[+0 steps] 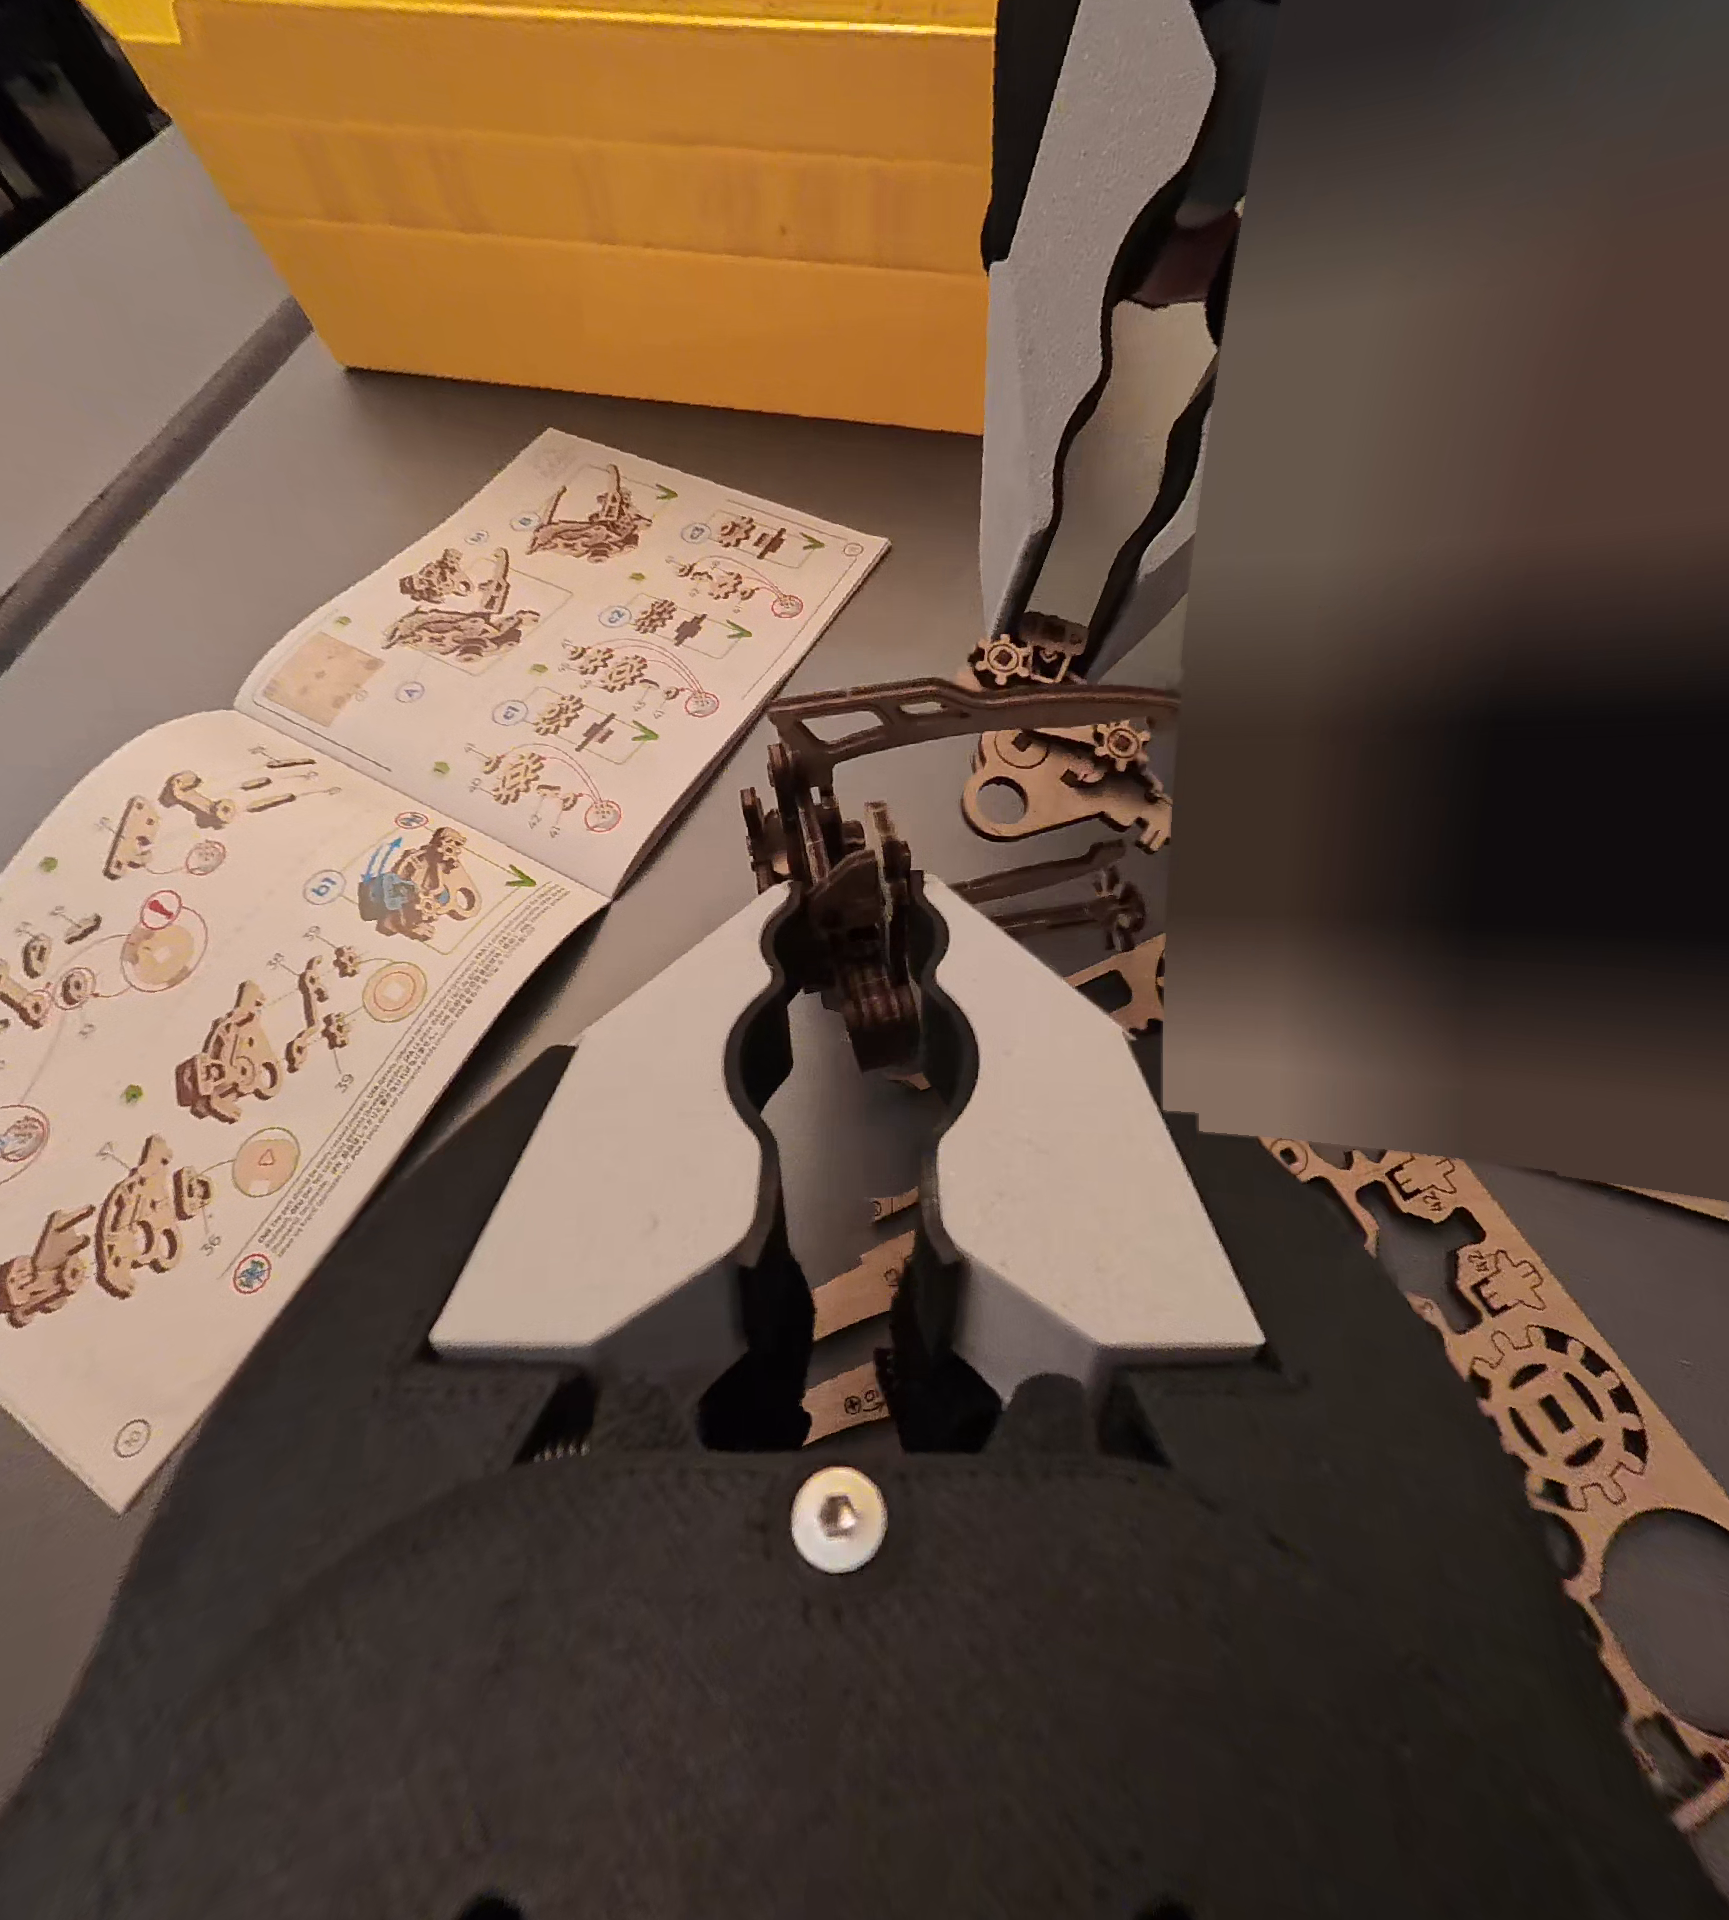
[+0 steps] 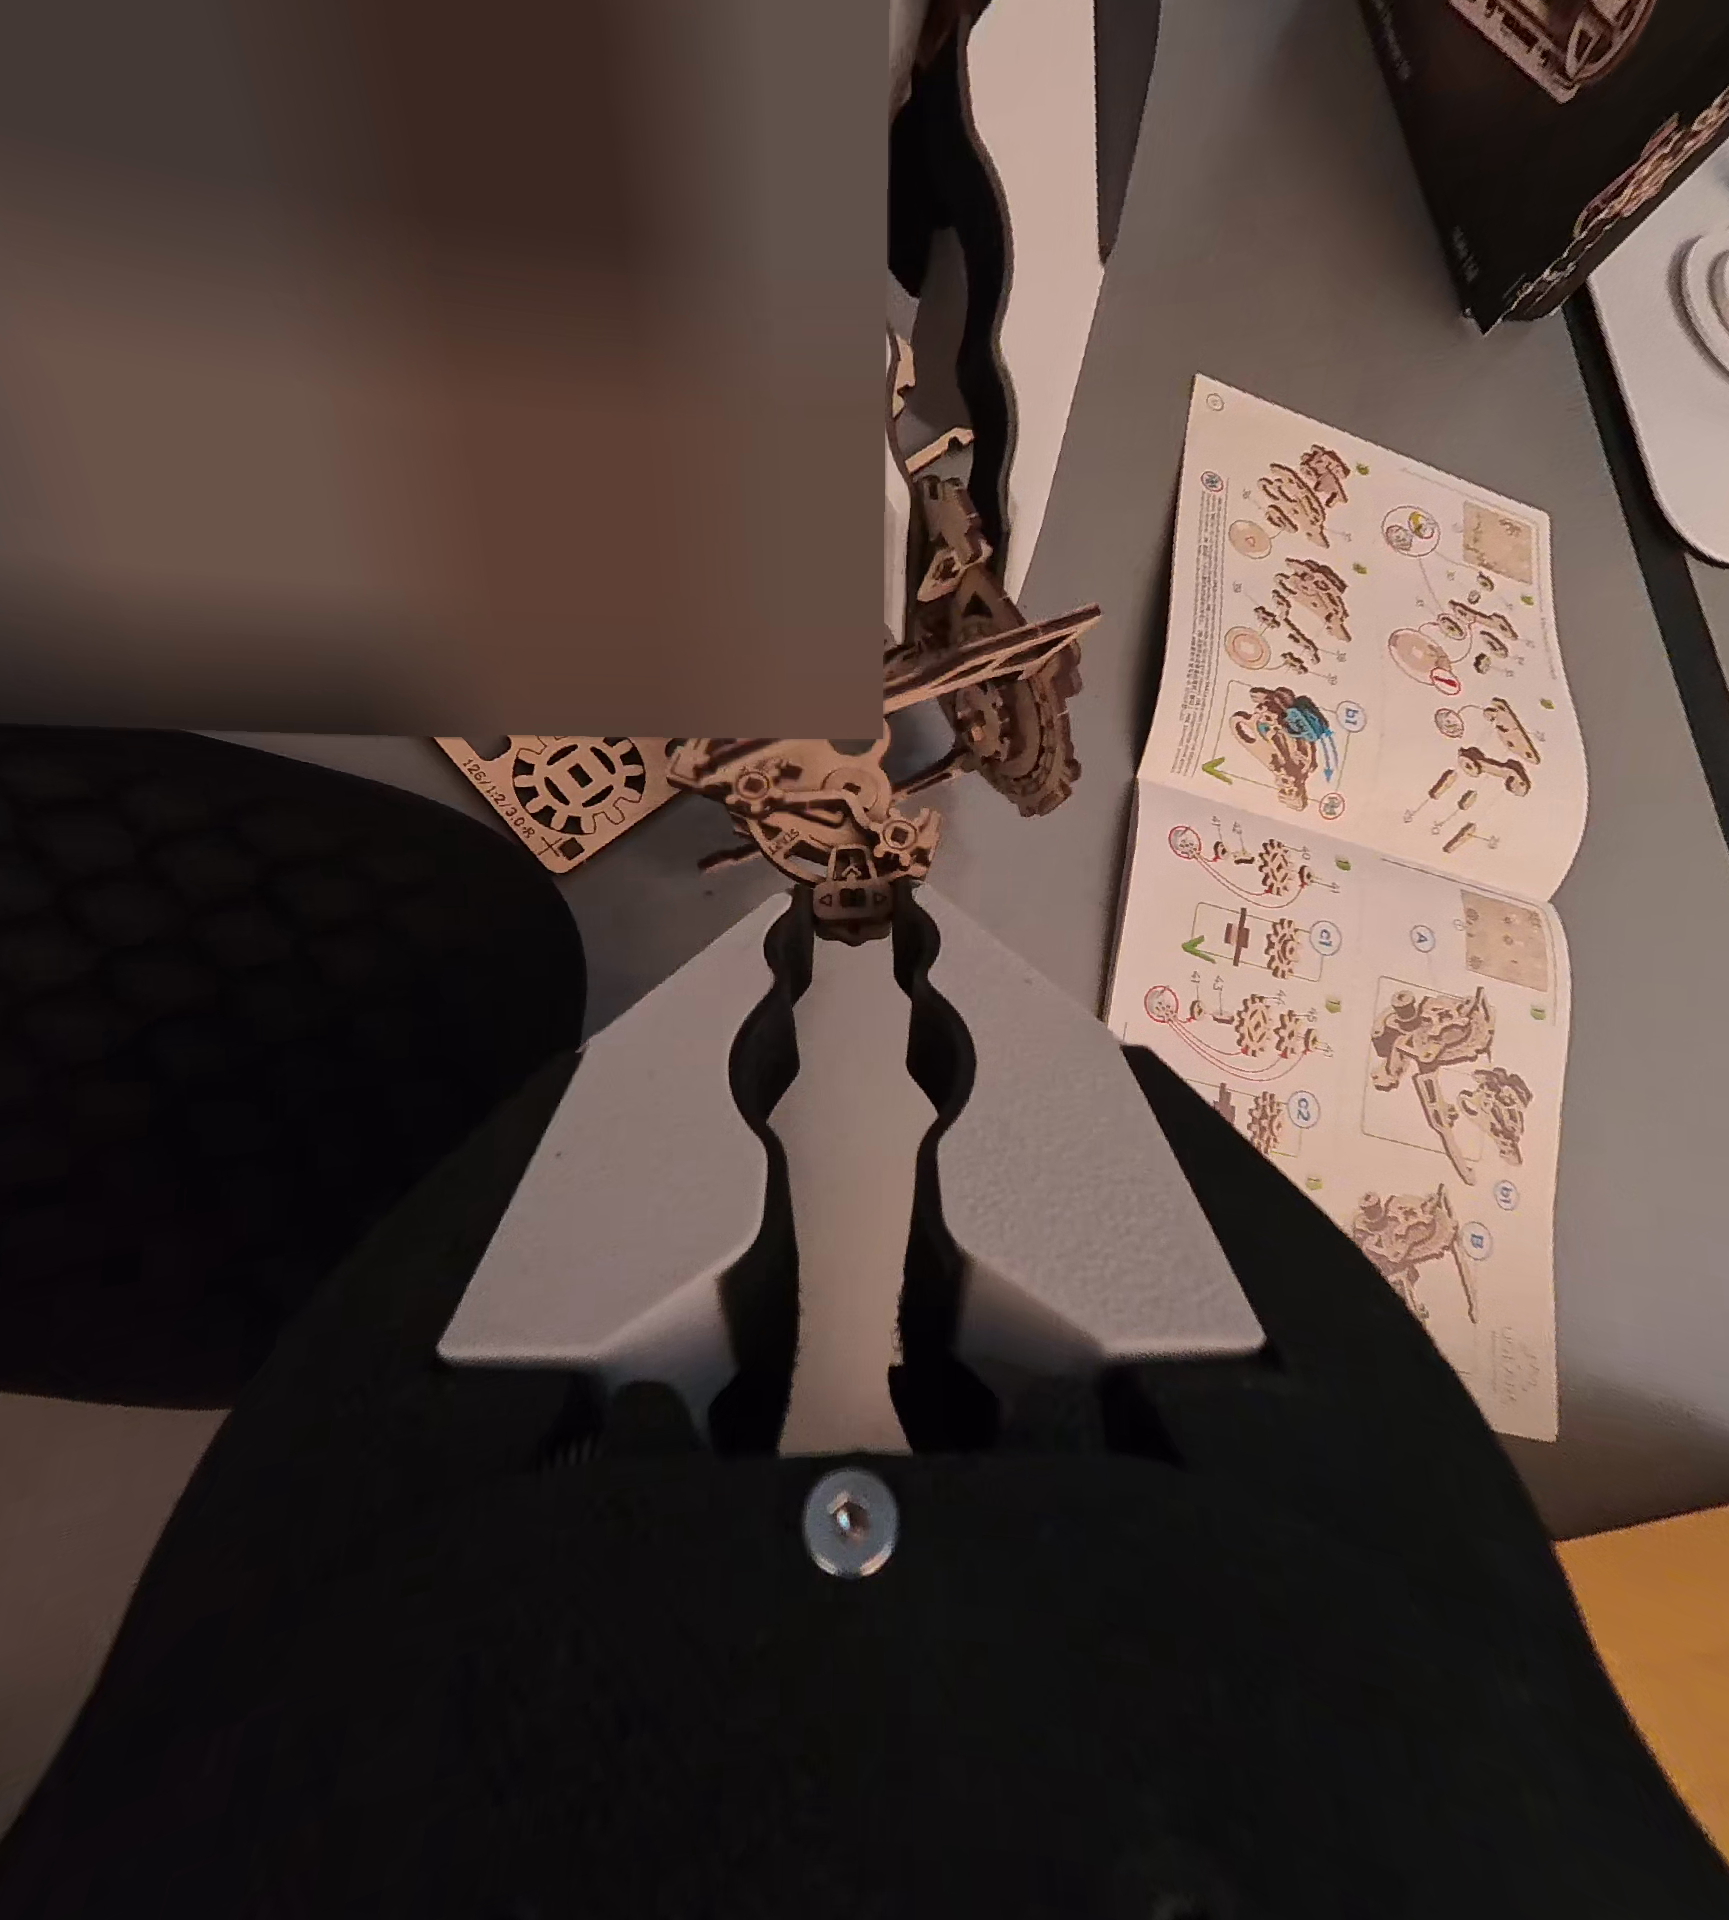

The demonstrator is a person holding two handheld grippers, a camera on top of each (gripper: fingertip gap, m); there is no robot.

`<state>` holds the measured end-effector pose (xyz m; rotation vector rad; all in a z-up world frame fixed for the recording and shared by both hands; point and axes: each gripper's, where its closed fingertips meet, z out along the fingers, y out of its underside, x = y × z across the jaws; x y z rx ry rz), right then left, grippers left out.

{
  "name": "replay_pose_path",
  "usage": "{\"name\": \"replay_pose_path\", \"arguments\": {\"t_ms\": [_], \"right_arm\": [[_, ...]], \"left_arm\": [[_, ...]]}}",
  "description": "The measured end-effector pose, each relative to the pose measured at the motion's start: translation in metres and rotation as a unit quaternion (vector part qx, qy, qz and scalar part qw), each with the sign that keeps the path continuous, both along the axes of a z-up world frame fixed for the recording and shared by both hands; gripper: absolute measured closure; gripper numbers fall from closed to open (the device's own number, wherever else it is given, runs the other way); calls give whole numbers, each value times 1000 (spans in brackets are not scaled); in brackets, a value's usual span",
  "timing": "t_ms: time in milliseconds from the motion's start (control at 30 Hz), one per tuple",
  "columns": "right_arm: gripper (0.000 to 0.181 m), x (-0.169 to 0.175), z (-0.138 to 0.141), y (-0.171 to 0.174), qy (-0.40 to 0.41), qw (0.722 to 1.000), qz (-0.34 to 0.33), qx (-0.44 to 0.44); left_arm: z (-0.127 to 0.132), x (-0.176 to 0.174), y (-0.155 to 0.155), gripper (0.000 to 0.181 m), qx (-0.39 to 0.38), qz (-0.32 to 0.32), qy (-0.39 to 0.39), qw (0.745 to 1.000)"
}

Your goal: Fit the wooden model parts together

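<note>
The left gripper (image 1: 855, 914) clamps the model (image 1: 844, 883) steady while the right gripper (image 2: 849, 914) pinches a gear part (image 2: 844, 831), seemingly aligning them to join.

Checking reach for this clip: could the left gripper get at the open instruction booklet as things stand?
Probably not right away: the left gripper is shut on the wooden model assembly. The booklet lies flat with nothing on it.

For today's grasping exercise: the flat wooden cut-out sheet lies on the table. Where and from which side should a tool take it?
Grip the cut-out sheet at its outer border strip, coming in level from the side. It lies flat and thin, and its middle is mostly holes, so probably only an edge offers firm wood.
</note>
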<state>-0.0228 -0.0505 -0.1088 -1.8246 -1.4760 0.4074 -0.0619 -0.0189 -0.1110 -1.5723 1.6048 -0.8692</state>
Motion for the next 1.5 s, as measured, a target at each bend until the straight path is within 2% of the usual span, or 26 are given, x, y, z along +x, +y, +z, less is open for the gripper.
{"name": "replay_pose_path", "arguments": {"t_ms": [100, 200, 267, 433, 533, 700, 933, 1133, 1367, 1500], "right_arm": [[168, -4, 6, -3, 23, 1000, 11, -3], [168, -11, 18, -9, 90, 995, 46, -10], [168, -13, 15, -15, 90, 993, 73, -2], [167, -24, 11, -19, 71, 993, 96, 25], [167, -30, 11, -20, 66, 991, 109, 51], [168, -36, 15, -27, 127, 982, 135, 20], [168, -47, 38, -32, 240, 958, 151, -28], [168, -43, 40, -25, 246, 960, 131, -26], [168, -53, 41, -28, 291, 945, 146, -41], [168, -55, 40, -24, 294, 945, 144, -3]], "left_arm": [[0, 0, -7, 165, 13, -31, 2, 999], [7, 0, -18, 165, 77, -97, -32, 992], [13, -1, -24, 165, 103, -125, -54, 985], [17, -3, -33, 165, 91, -160, -80, 980], [19, -4, -36, 165, 112, -179, -91, 973], [18, -5, -41, 165, 135, -203, -99, 965], [29, -9, -47, 165, 110, -239, -148, 953], [29, -10, -36, 165, 77, -227, -163, 957], [30, -14, -45, 165, 66, -262, -180, 946], [33, -15, -42, 165, 54, -258, -189, 946]]}}
